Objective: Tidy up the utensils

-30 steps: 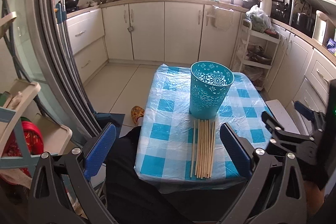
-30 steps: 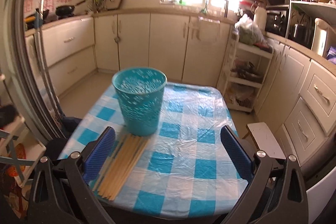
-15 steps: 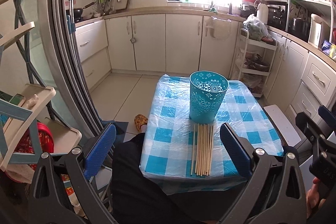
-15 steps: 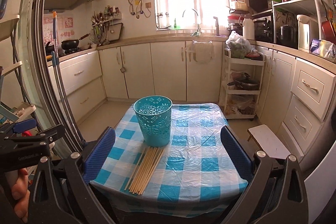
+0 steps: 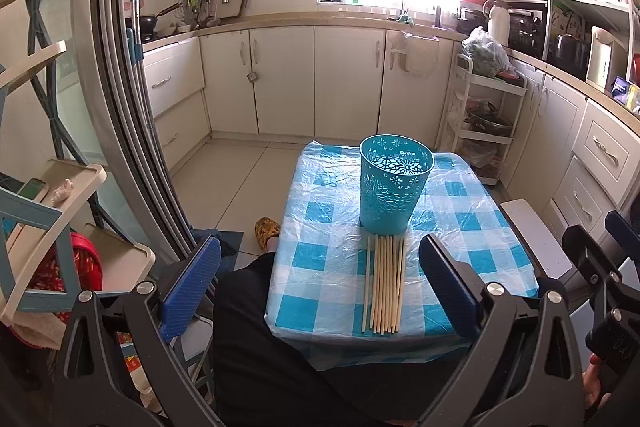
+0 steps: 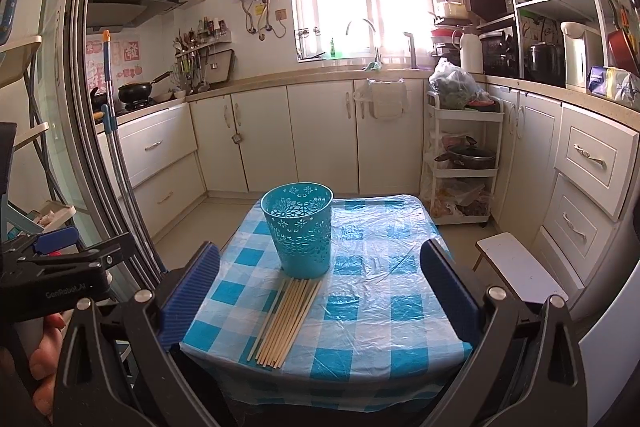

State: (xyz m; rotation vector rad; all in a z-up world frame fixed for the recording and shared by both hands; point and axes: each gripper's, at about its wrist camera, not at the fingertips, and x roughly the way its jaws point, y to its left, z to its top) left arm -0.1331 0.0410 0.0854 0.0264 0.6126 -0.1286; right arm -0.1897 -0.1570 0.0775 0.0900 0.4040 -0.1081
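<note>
Both grippers have been drawn back and lifted away from the table [image 5: 312, 267] over the last second, so that the whole checked cloth is now seen in both wrist views where earlier only its near part filled them. The left gripper [image 5: 320, 279] is held with its jaws wide apart and empty, and the right gripper [image 6: 320, 279] likewise, apart and holding nothing. Nothing on the table has been shifted: the chopsticks [image 5: 384, 283] lie in a flat row near the near edge, their far ends just beside or touching the foot of the bin [image 5: 394, 183], which stands upright and appears empty. From this it is judged that no utensil has yet been sorted and that the retreat is a setting-up before a first approach to the chopsticks. As for writing, "GenRobot.AI" can be read on the body of the left gripper in the right wrist view; red paper cut-outs on the far left wall are too small to be read.
</note>
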